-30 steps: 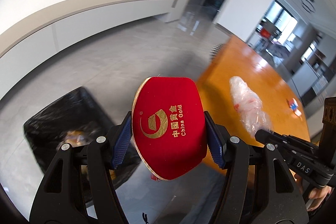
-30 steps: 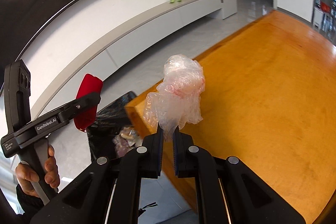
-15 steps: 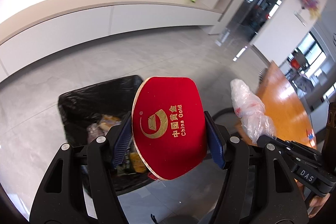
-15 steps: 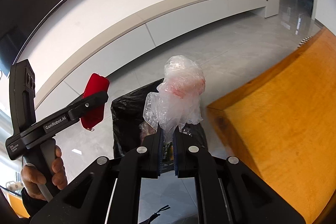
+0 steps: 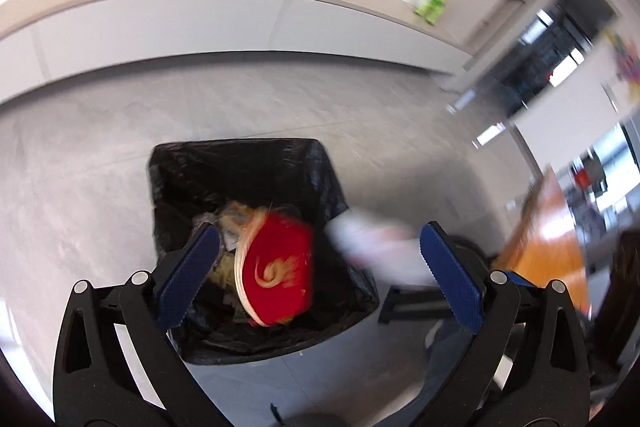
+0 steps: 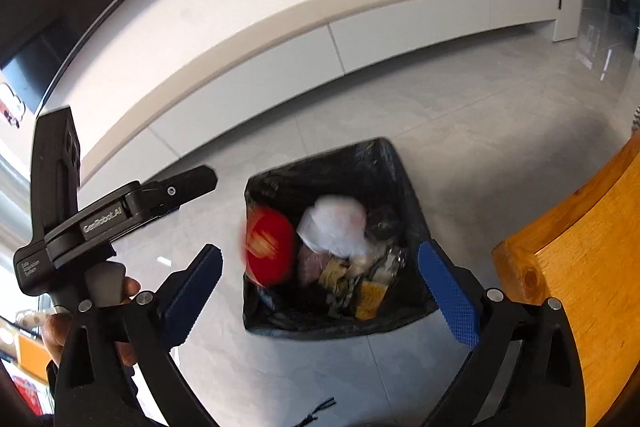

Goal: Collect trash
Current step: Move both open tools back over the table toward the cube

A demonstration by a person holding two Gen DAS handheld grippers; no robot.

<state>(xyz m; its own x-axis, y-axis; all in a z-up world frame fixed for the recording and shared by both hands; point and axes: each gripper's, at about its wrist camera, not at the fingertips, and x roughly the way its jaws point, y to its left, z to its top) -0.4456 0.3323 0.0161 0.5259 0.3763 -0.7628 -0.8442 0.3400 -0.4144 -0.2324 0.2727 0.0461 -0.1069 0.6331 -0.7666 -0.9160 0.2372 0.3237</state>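
Both tongs, left [image 5: 316, 267] and right [image 6: 320, 275], are just opened wide above the lined bin [image 6: 384, 155], where the red paddle [image 5: 280, 275] and plastic wrap [image 6: 334, 227] are best dropped centrally.

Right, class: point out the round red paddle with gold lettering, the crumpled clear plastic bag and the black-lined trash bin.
round red paddle [image 5: 280, 267], left wrist view, on its red face.
crumpled clear plastic bag [image 6: 334, 225], right wrist view, on its middle.
black-lined trash bin [image 6: 320, 163], right wrist view, on its far rim.
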